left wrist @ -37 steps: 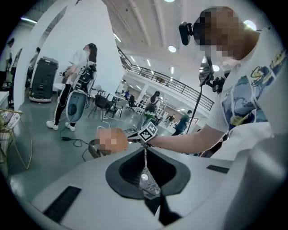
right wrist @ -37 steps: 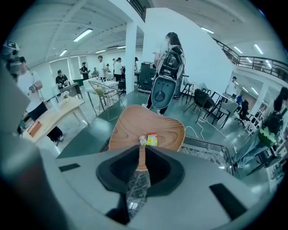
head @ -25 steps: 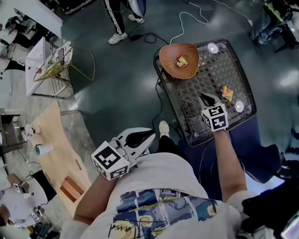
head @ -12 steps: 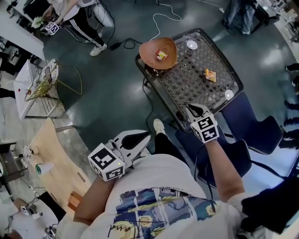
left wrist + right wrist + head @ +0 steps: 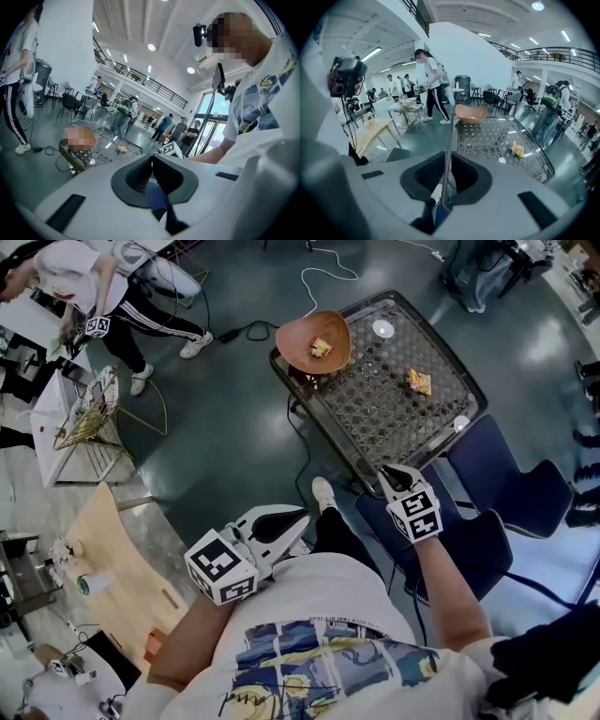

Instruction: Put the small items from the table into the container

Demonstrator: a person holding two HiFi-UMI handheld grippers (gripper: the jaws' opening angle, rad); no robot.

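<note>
Looks like a big open lobby or atrium in an office-type building, definitely not a home. There's a mezzanine balcony (image 5: 543,50) with railings running round overhead, recessed ceiling lights (image 5: 151,47), tall glass doors (image 5: 212,123) and a shiny dark floor (image 5: 216,418). Clusters of people (image 5: 177,130) stand around, café-style chairs (image 5: 493,99) sit off to one side, and a cable (image 5: 305,292) trails across the floor near the mesh tabletop (image 5: 375,409), so it feels like a shared work space.

Glossy glass-topped metal lattice table (image 5: 375,418), smooth matt brown bowl (image 5: 295,343), shiny crinkled packet (image 5: 418,382), polished dark floor (image 5: 225,427)
</note>
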